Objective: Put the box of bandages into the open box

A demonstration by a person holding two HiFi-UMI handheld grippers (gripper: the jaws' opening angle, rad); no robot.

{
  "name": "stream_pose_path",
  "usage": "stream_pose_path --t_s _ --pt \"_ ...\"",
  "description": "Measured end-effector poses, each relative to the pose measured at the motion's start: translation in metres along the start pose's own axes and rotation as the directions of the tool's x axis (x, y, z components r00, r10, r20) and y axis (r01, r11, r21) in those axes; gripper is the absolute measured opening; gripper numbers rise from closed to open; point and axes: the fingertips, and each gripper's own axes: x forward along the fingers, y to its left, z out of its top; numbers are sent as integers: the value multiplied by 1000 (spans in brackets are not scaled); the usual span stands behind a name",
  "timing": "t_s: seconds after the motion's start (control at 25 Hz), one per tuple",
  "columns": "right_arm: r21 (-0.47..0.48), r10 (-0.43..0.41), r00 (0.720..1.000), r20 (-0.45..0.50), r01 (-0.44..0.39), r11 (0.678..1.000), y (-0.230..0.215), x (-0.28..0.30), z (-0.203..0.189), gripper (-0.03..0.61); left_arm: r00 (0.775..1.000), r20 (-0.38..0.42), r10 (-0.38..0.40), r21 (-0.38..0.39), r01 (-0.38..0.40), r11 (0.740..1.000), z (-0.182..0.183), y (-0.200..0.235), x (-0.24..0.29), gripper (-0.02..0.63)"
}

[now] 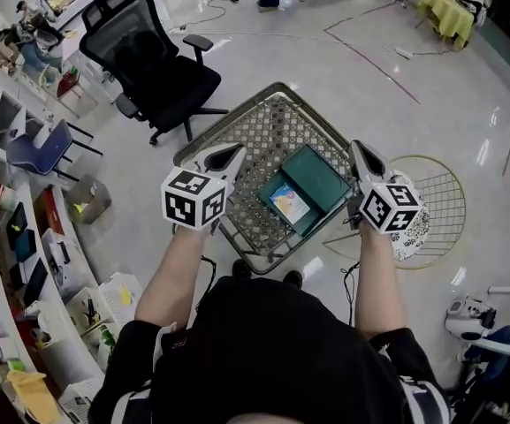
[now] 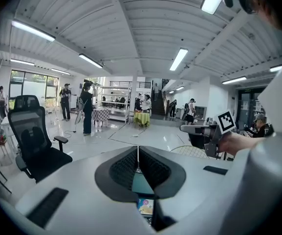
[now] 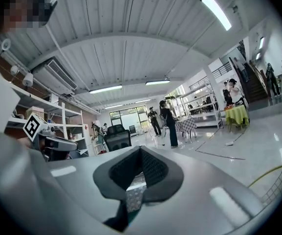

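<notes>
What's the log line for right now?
left tool: shut, empty | right tool: shut, empty | bandage box: in green box, in cart

Head view overhead; claw views forward, sharing chair (image 1: 148, 69).

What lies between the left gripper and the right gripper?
In the head view, a wire basket lies between the left gripper and the right gripper; it holds the green open box with the box of bandages inside.

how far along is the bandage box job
Looks done: the box of bandages lies inside the green open box in the cart. In hand: nothing; left gripper and right gripper are shut and empty above it. Left to do: nothing apparent.
</notes>
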Motion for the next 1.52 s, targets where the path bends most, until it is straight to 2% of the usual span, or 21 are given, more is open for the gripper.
stream_pose_path --t_s 0.16,0.36,0.44,0.56,0.64,0.8,0.96,1.16,1.52 --pt "-71 27 999 36 -24 997 25 11 28 11 999 40 18 2 -18 1000 28 24 0 14" --pt "-134 40 993 107 -25 991 52 34 71 9 989 124 80 13 -82 997 68 52 -6 14" --pt "-183 52 988 143 -25 983 74 37 89 9 985 160 70 9 -73 997 80 58 -13 14" --pt "-300 74 975 211 -7 954 110 21 116 9 970 239 29 -35 -22 999 96 60 -31 14" --pt "-334 83 969 233 0 943 121 12 124 9 962 273 28 -27 -22 999 106 65 -39 14" --pt "-311 48 971 235 28 950 112 8 120 9 961 270 64 26 -74 997 105 75 -41 14" --pt "-242 19 975 220 36 970 96 12 106 8 952 287 101 17 -111 994 100 83 -39 14" --pt "-216 5 979 204 40 976 90 15 93 8 959 264 100 1 -104 995 89 85 -31 14" --pt "-219 39 981 190 4 976 98 22 87 8 962 256 90 -1 -93 996 83 81 -32 14"
